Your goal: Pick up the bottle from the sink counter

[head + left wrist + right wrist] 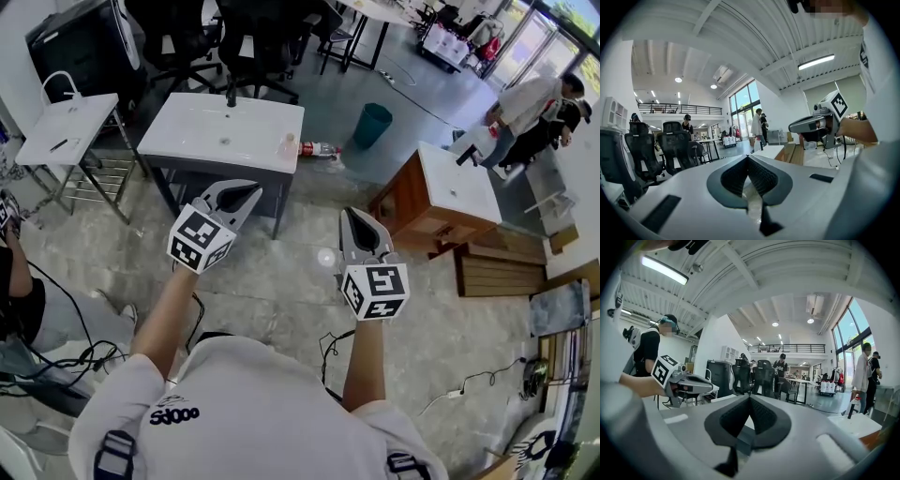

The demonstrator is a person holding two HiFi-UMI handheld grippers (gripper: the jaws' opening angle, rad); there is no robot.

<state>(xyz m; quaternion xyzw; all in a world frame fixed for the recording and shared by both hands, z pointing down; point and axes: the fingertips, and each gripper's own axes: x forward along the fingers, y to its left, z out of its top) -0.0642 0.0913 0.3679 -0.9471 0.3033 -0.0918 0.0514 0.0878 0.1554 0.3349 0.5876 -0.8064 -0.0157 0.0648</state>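
A white sink counter (202,127) stands on dark legs ahead of me, across a stretch of stone floor. A small clear bottle (287,146) stands at its right front corner. Just past that corner a second bottle (322,149) with a red label lies lower down. My left gripper (251,192) is held in the air short of the counter's front edge, its jaws shut and empty. The right gripper (352,214) hovers over the floor to the right, also shut on nothing. In both gripper views the jaws meet at their tips, and neither view shows the bottle.
A wooden cabinet with a white sink top (457,184) stands at the right, with wooden planks (497,272) beside it. A teal bin (372,124) sits behind the counter. A small white table (66,127) is at the left. Office chairs, people (525,108) and floor cables (328,352) surround the area.
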